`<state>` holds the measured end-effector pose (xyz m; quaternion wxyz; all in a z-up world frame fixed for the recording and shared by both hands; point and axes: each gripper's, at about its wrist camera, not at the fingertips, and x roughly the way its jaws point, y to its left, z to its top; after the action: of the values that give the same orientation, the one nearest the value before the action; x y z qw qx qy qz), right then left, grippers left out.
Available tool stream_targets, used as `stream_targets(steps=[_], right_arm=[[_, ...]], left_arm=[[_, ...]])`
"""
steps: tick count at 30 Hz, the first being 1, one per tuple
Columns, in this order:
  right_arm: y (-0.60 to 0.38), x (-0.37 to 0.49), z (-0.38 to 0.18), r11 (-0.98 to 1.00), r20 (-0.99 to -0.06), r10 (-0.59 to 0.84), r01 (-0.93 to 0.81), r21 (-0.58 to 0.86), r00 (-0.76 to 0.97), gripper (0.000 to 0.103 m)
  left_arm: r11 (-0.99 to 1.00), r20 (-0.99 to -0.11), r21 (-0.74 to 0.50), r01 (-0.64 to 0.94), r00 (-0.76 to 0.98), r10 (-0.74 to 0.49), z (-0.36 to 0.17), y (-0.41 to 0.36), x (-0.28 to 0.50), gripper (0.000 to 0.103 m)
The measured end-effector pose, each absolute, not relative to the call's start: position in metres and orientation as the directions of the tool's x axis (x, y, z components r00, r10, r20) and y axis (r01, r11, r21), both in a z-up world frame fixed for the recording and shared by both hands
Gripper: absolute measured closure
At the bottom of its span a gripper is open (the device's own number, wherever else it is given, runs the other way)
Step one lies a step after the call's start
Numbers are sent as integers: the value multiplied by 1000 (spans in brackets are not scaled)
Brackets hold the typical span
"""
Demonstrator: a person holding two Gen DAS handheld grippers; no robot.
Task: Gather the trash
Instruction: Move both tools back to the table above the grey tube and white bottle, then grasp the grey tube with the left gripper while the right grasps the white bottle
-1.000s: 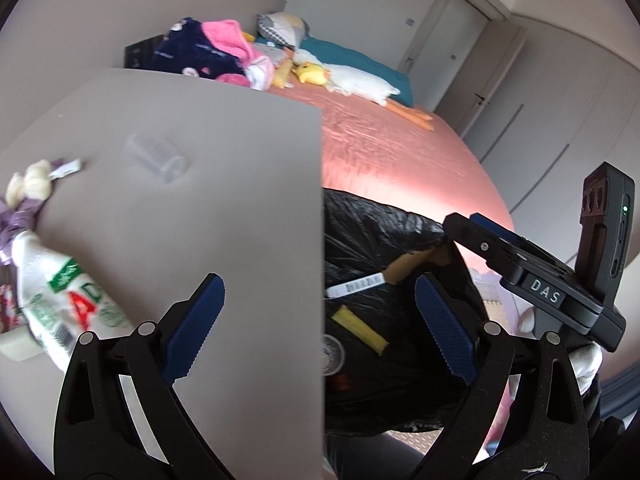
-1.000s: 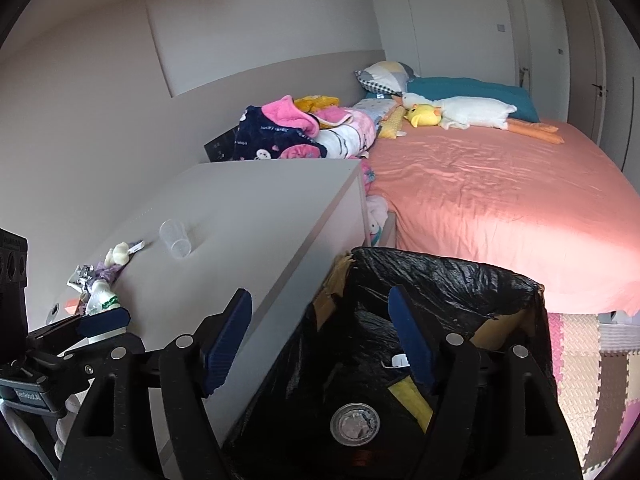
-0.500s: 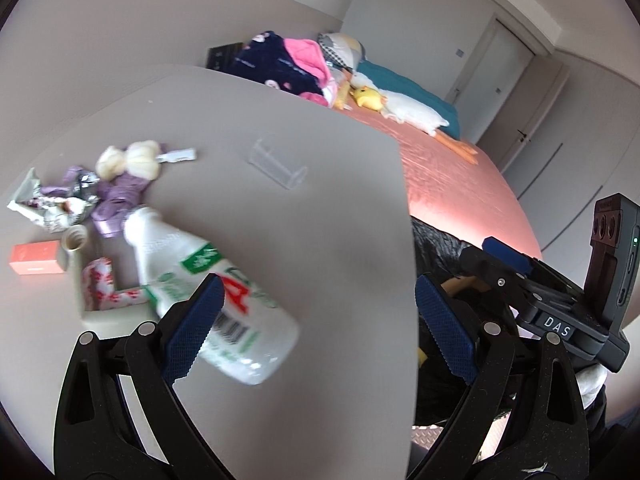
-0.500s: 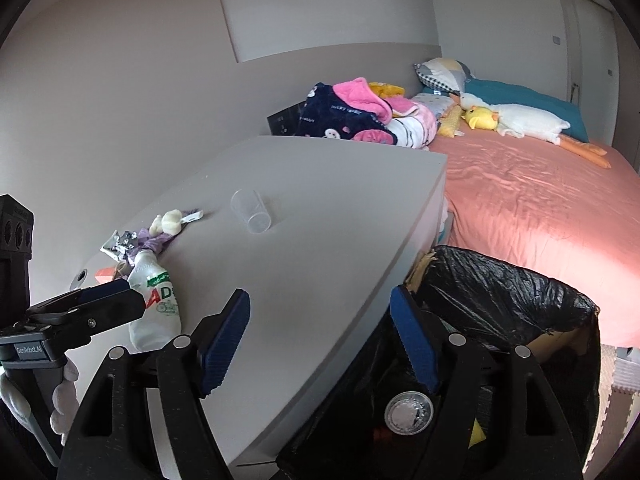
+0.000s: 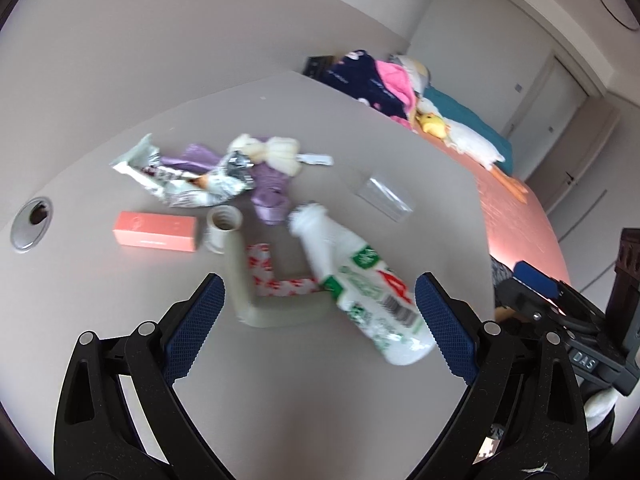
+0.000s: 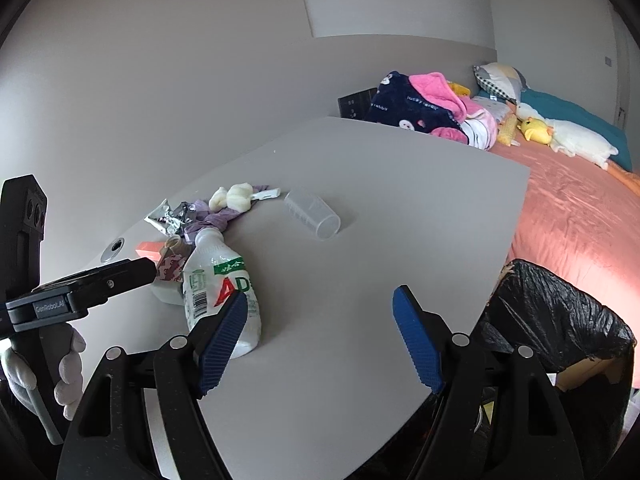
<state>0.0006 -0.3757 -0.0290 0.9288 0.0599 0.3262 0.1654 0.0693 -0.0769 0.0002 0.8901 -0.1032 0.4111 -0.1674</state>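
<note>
A grey bedroom desk held litter. Both the left gripper and right gripper stood apart, empty. The white plastic bottle lay sideways between the left fingers, probably light, slippery; best squeezed mid-body.

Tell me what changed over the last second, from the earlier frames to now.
Both claws swung from over the black trash bag to over the table. The left claw now faces the white bottle and litter pile. The right claw has just been opening, nothing between its jaws. Nothing on the table moved.
</note>
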Motion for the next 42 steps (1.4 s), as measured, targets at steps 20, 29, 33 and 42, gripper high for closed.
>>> stream_targets(steps=[20,29,33,42], right_arm=[[-311,17,-41,896,-630,427,-400,195,649,27],[-282,38,-55,885,-670,425,-435,166,608,27],[-270,47,-62,884,-686,415,-444,148,597,27],[-265,57,-72,888,-708,393,-444,124,587,61]], left_arm=[[954,-802,-296,54,528,-278,-38,-55,112,40],[972,-802,-216,91,551,-230,-38,-65,110,60],[965,-789,-233,120,557,-259,-37,-67,110,70],[956,-763,-273,111,580,-285,-34,-55,106,70]])
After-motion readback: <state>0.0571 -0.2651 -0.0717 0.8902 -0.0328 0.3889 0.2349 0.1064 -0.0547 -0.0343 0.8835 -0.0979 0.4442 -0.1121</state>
